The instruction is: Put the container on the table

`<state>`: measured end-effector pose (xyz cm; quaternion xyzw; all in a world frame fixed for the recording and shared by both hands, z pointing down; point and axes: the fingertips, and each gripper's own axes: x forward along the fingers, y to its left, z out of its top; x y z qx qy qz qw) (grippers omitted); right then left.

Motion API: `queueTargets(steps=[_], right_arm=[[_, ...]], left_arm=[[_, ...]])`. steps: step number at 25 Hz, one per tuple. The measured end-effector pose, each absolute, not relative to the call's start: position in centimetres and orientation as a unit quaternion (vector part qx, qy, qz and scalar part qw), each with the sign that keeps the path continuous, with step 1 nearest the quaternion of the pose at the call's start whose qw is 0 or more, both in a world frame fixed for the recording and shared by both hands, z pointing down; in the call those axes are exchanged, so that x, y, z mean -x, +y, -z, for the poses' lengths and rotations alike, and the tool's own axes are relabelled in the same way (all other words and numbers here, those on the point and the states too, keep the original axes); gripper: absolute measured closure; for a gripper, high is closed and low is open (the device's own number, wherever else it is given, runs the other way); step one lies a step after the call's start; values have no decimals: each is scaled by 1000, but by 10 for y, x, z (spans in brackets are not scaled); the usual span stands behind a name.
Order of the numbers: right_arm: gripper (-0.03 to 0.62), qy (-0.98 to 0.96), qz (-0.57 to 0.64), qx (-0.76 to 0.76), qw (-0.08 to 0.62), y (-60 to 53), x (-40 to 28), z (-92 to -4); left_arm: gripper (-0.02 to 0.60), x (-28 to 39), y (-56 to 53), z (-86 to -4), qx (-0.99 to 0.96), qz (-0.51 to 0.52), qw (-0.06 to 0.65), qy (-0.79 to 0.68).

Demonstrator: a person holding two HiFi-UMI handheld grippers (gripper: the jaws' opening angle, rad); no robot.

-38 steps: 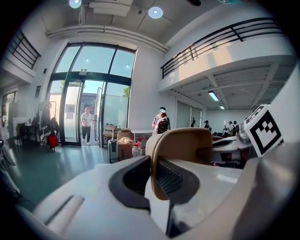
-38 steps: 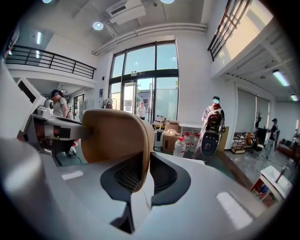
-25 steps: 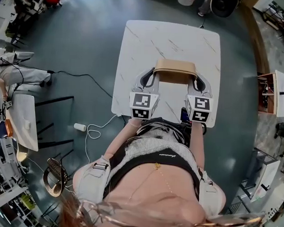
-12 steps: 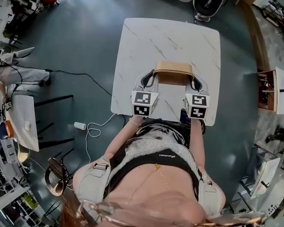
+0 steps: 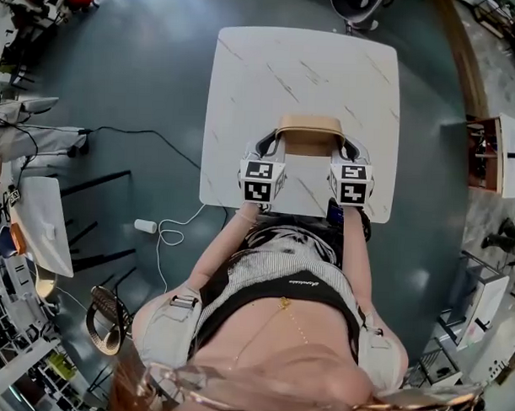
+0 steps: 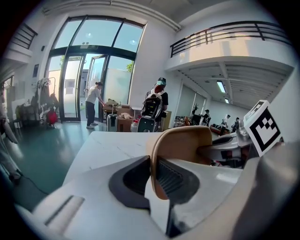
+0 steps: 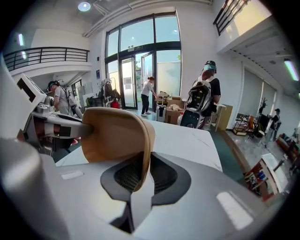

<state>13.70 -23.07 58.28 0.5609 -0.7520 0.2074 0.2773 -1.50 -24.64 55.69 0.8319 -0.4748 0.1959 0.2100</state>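
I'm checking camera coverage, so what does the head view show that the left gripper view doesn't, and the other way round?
Only the head view shows the whole white table from above, the white cable on the floor and the person's torso.

Only the left gripper view shows the left gripper pinching the wall of the container up close, plus the glass doors and people beyond the table.

Both show the tan container held at one end by the left gripper and at the other by the right gripper.
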Motion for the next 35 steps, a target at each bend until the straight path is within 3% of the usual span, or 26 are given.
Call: queueTargets(steps=[35], right_arm=[[530,-695,-311,-517,391,-228,-145,-714]], left_arm=[[551,4,-254,-689,-778,-312,347,-421]])
